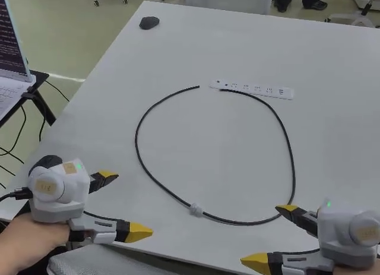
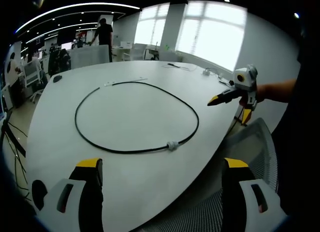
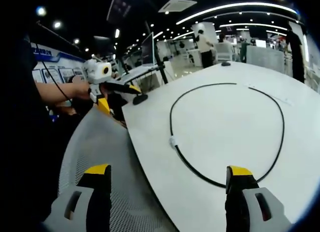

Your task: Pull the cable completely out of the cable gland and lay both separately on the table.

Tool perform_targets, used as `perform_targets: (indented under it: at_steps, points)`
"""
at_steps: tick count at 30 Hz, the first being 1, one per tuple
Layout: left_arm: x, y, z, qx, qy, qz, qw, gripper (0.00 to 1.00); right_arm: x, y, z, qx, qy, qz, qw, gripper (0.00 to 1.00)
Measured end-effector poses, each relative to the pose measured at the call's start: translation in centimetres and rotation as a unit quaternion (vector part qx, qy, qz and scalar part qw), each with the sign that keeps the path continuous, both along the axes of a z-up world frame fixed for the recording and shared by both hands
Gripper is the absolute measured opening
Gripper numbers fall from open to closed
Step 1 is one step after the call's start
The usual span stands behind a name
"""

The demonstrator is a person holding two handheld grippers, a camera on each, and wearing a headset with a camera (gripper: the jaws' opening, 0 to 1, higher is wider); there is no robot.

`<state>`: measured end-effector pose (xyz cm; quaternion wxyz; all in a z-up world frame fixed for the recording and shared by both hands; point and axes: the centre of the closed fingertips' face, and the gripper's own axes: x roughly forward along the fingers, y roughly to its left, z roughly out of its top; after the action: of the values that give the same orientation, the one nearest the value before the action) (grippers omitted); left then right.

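Left gripper (image 1: 128, 202) held over near left table edge, jaws spread wide, nothing gripped. Right gripper (image 1: 267, 236) held at near right edge, jaws likewise wide, nothing gripped. Cable gland (image 1: 195, 209) seen on table (image 1: 208, 144) between 2 grippers, threaded on black cable (image 1: 138, 138). Cable laid in large loop, both ends near white power strip (image 1: 252, 89) farther back. Dark mouse (image 1: 149, 22) seen at far left.

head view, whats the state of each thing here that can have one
cable: lying in a loop on the table, threaded through the gland
cable gland: on the cable, resting on the table at the near side of the loop
left gripper: open, holding nothing
right gripper: open, holding nothing
laptop: lid open, screen lit
power strip: lying flat at the far side of the loop
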<state>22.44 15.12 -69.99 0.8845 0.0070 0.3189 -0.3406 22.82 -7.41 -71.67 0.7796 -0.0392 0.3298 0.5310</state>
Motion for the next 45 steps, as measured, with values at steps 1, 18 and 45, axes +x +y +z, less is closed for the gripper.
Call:
perform_targets:
  at_steps: [1, 18, 45]
  points:
    - [0.0, 0.0, 0.0, 0.000, 0.000, 0.002, 1.0000, 0.99, 0.0, 0.0, 0.0, 0.000, -0.001, 0.000, 1.0000, 0.96]
    - [0.7, 0.5, 0.3, 0.011, -0.008, 0.009, 0.9999, 0.99, 0.5, -0.2, -0.4, -0.021, -0.009, -0.001, 0.9997, 0.92]
    - [2.1, 0.9, -0.9, 0.004, 0.002, -0.028, 0.9996, 0.96, 2.8, 2.8, -0.2, -0.039, -0.002, -0.022, 0.9990, 0.80]
